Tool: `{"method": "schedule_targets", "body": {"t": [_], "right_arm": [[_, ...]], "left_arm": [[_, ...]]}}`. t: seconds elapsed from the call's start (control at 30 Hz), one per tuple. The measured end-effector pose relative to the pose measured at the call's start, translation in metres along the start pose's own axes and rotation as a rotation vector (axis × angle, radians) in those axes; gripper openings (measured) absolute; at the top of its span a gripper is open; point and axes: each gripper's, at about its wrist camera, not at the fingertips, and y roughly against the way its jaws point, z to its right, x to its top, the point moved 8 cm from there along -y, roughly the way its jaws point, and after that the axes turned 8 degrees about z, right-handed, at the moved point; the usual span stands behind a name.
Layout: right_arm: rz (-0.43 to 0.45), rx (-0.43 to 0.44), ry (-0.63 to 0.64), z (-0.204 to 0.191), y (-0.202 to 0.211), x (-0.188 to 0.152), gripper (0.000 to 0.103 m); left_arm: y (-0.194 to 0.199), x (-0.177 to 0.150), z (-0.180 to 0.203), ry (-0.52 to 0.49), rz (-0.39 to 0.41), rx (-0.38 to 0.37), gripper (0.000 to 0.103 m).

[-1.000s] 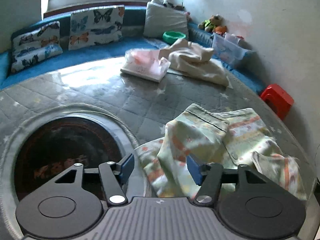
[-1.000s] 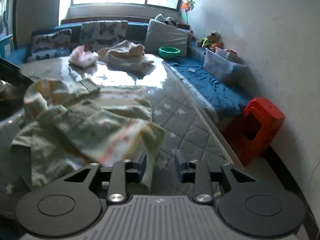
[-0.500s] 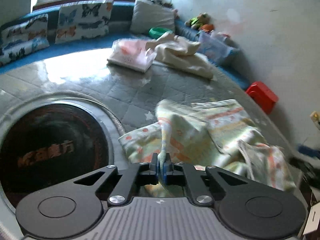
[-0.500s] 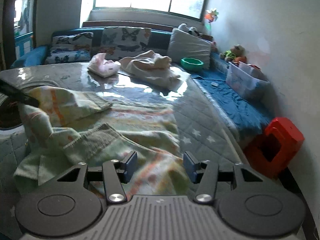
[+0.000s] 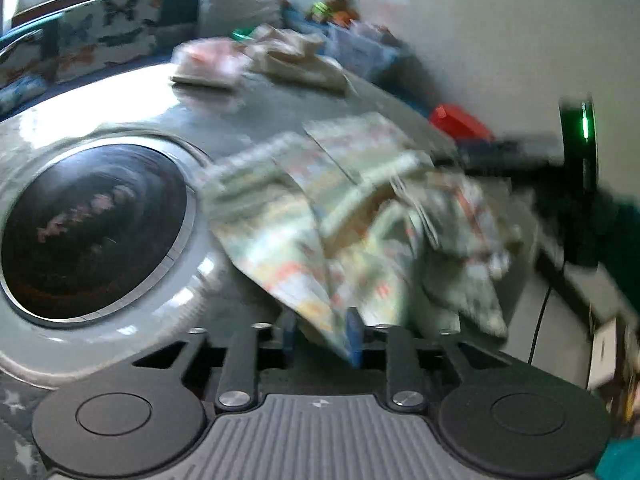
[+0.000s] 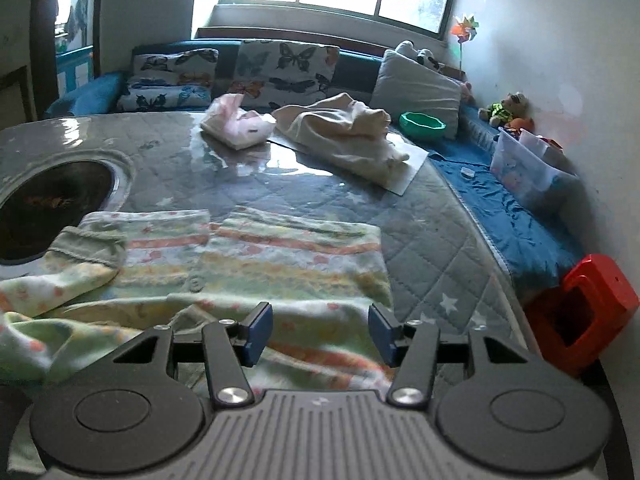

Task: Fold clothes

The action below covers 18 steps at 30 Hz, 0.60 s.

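A pale green patterned baby garment (image 6: 256, 256) with orange and yellow stripes lies on the grey quilted table (image 6: 420, 248). Its body is spread flat in the right wrist view, with a sleeve (image 6: 80, 264) lying at the left. My right gripper (image 6: 320, 330) is open and empty, just above the garment's near edge. In the blurred left wrist view, my left gripper (image 5: 322, 334) is shut on a fold of the same garment (image 5: 340, 216), which is bunched up in front of it.
A dark round inset (image 6: 52, 204) sits in the table at left. A folded pink garment (image 6: 236, 128) and a cream garment (image 6: 348, 136) lie at the far side. A blue bench (image 6: 512, 216), a clear bin (image 6: 528, 168) and a red stool (image 6: 588, 312) are to the right.
My left gripper closed on a fold of the garment and is swinging with it, blurring its view. My right gripper let go of the cloth, opened wide and drew back; the garment now lies flatter.
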Motion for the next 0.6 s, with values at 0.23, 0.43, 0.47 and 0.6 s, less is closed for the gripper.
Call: {"method": "schedule_targets", "body": {"t": [0.23,0.43,0.47,0.6], "right_arm": [[-0.044,-0.021,-0.055,0.024,-0.034,-0.006,0.058],[-0.071,-0.021,-0.073,0.036,-0.048,-0.013,0.058],[-0.076,-0.017,-0.075,0.037,-0.049,-0.015,0.058],[-0.089,-0.008,-0.070,0.040,-0.053,-0.019,0.058]], "left_arm": [[-0.033,0.055,-0.053,0.109,0.092,0.182,0.045],[-0.089,0.058,-0.065,0.083,0.036,0.267,0.045],[-0.095,0.056,-0.067,0.088,0.028,0.279,0.045],[-0.109,0.049,-0.071,0.105,0.011,0.301,0.045]]}}
